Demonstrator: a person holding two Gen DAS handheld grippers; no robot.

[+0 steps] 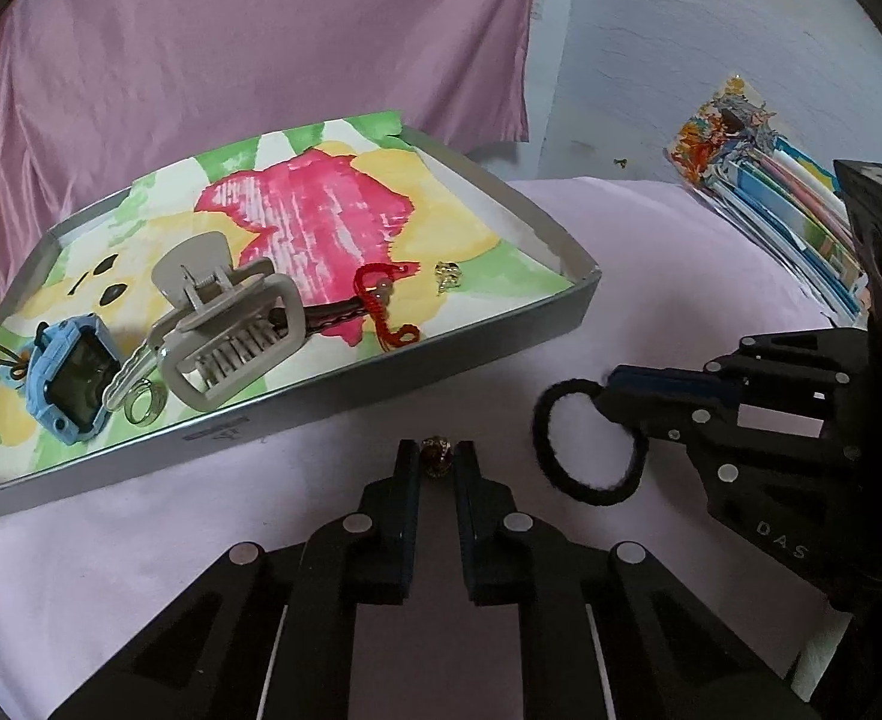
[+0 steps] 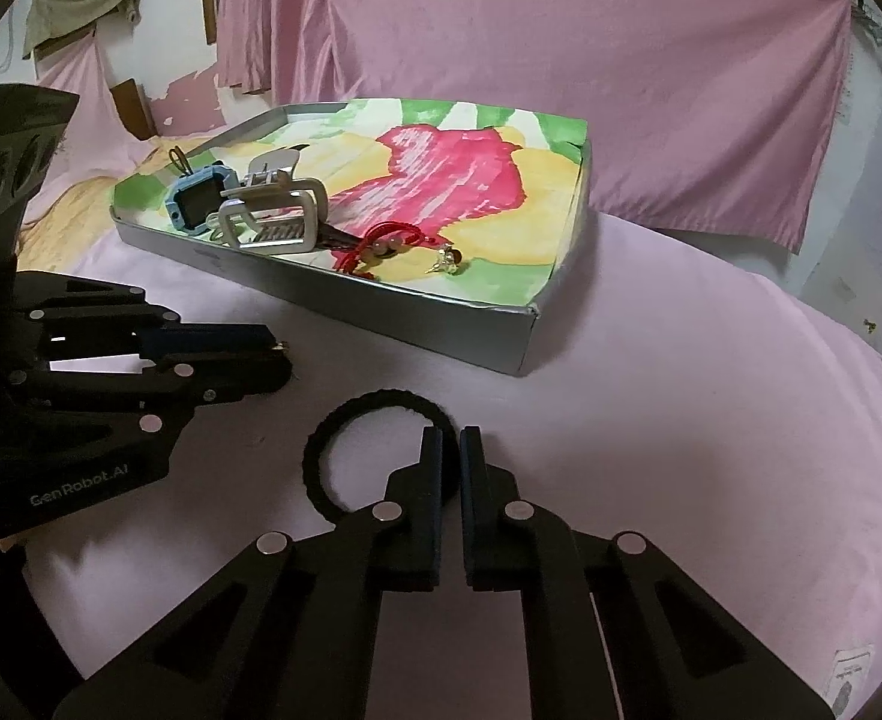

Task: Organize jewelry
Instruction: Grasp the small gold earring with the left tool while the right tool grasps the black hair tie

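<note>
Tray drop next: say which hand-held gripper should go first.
Left, probably. The left hand-held gripper pinches a small gold bead just short of the tray. The right hand-held gripper, shut on the black hair tie, sits farther off.

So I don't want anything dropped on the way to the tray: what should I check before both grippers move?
1. Left gripper shut on the small gold bead: ok.
2. Right gripper shut on the black hair tie: ok.
3. Hair tie lifted off the cloth: cannot tell.
4. Bare space in the tray past the gold earring: ok.
5. Hair clip and blue watch lying at the tray's other end: ok.
</note>
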